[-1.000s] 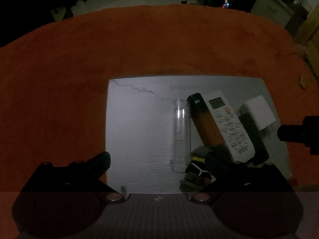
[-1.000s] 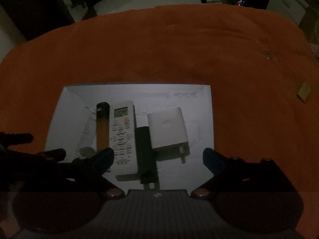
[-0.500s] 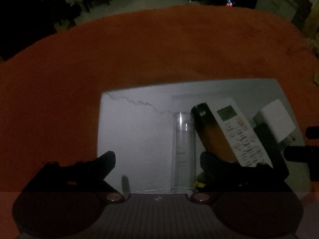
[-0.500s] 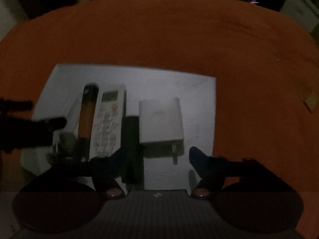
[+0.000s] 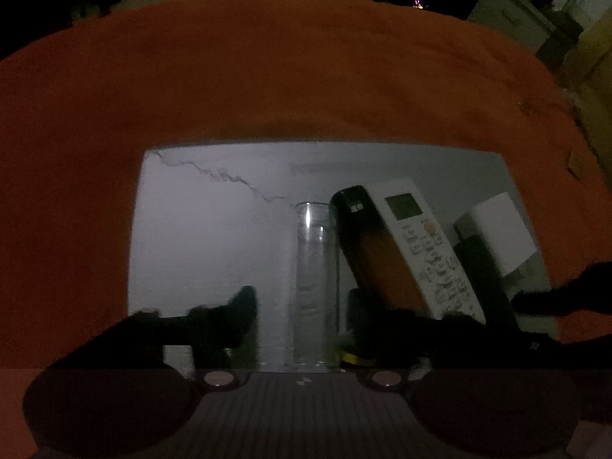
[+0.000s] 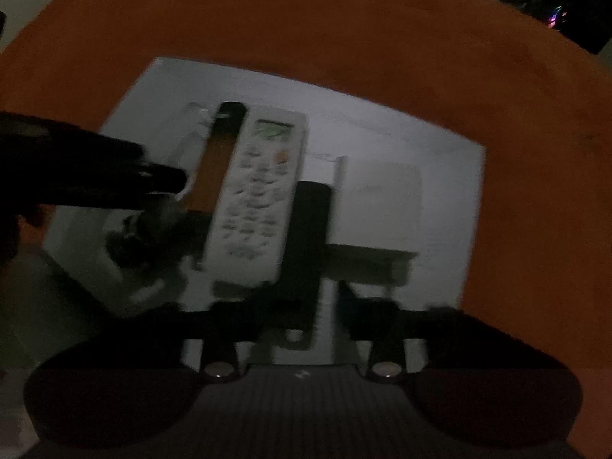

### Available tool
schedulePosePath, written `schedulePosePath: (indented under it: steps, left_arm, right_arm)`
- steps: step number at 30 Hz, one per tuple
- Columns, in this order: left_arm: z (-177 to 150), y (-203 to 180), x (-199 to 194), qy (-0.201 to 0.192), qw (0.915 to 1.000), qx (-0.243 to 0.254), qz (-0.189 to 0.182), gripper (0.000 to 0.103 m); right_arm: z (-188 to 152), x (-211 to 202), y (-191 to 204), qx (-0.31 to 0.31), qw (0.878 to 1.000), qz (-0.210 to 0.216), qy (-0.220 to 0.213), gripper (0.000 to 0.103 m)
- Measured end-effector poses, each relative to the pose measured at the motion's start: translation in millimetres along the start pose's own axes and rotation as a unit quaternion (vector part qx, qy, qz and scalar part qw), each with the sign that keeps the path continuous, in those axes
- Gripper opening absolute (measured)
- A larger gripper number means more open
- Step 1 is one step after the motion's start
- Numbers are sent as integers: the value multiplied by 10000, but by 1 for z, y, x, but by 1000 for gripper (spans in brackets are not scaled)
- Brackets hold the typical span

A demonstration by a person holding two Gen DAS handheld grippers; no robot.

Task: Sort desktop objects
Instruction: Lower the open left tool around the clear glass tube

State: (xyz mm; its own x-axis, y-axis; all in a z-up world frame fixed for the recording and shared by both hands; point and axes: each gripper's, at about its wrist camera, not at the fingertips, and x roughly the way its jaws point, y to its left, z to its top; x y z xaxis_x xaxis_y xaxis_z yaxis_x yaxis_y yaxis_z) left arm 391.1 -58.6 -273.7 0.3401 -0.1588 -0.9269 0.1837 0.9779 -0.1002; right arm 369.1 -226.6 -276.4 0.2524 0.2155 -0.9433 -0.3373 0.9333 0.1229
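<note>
I see five items side by side on white board (image 5: 214, 229) over orange surface (image 5: 267, 76), long axes running away from me: one clear tube (image 5: 316, 279), one amber bottle (image 5: 376, 260) with black cap far end, one white remote (image 5: 428, 252) display far end, one black bar (image 6: 308, 229), one white adapter (image 5: 497, 229). Left tongs (image 5: 302, 311) released, straddling tube. Right tongs (image 6: 302, 306) released, straddling black bar.
</note>
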Motion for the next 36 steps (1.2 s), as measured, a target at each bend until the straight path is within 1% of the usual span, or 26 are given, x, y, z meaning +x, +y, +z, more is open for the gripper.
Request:
schedulePosePath:
  steps: [2, 3, 5, 11, 14, 16, 17, 18, 19, 20, 21, 22, 25, 28, 30, 32, 33, 34, 35, 36]
  left_arm:
    - [-4, 0, -3, -3, 9999, 151, -4, 26]
    - [-5, 1, -5, 16, 9998, 205, -25, 25]
    - [-6, 8, -9, 84, 9998, 175, -94, 25]
    - [-10, 40, -29, 353, 9992, -161, -102, 25]
    - [-16, 53, -37, 433, 9990, -109, 15, 25]
    - [-17, 59, -37, 469, 9989, -60, 50, 25]
    - [-17, 61, -37, 483, 9988, -83, 71, 25]
    - [-17, 63, -37, 485, 9987, -109, 97, 29]
    - [-17, 63, -37, 465, 9987, -140, 131, 37]
    - [-17, 62, -35, 448, 9987, -167, 153, 41]
    - [-15, 58, -31, 431, 9988, -182, 152, 50]
    - [-14, 53, -29, 411, 9989, -193, 141, 54]
    - [-18, 46, -26, 424, 9990, -96, 136, 54]
    - [-14, 40, -24, 457, 9987, 110, 170, 53]
    - [-13, 37, -22, 456, 9986, 173, 190, 52]
    - [-14, 38, -24, 433, 9986, 230, 223, 45]
    - [-15, 39, -25, 422, 9985, 262, 247, 37]
    - [-15, 40, -26, 414, 9984, 282, 253, 29]
    - [-15, 40, -26, 413, 9985, 281, 226, 27]
    - [-15, 40, -26, 405, 9986, 270, 201, 25]
  right_arm:
    - [-3, -1, 0, 92, 9999, -18, -63, 29]
    - [-5, -2, 0, 115, 9999, -5, -52, 29]
    - [-7, -4, -2, 89, 10000, 27, 23, 29]
    - [-26, -14, -9, 1, 9995, 0, 301, 28]
    - [-31, -16, -13, 68, 9989, -80, 456, 28]
    - [-30, -16, -16, 156, 9987, -99, 480, 31]
    - [-27, -16, -18, 247, 9985, -135, 474, 39]
    - [-24, -16, -20, 312, 9983, -163, 468, 51]
    - [-21, -15, -21, 375, 9981, -190, 459, 56]
    - [-18, -16, -22, 411, 9981, -194, 406, 60]
    - [-15, -16, -23, 446, 9982, -199, 354, 64]
    - [-12, -16, -24, 482, 9982, -204, 303, 65]
    - [-6, -14, -27, 557, 9977, -261, 279, 65]
    - [-5, -8, -23, 429, 9980, -363, 294, 65]
    - [-5, -6, -18, 292, 9985, -391, 262, 61]
    - [-6, -4, -13, 155, 9987, -419, 230, 58]
    - [-6, -4, -11, 106, 9988, -428, 228, 46]
    - [-7, -3, -9, 57, 9988, -436, 226, 39]
    - [-8, -2, -7, 9, 9988, -444, 225, 28]
    - [-9, -2, -6, -40, 9987, -453, 223, 28]
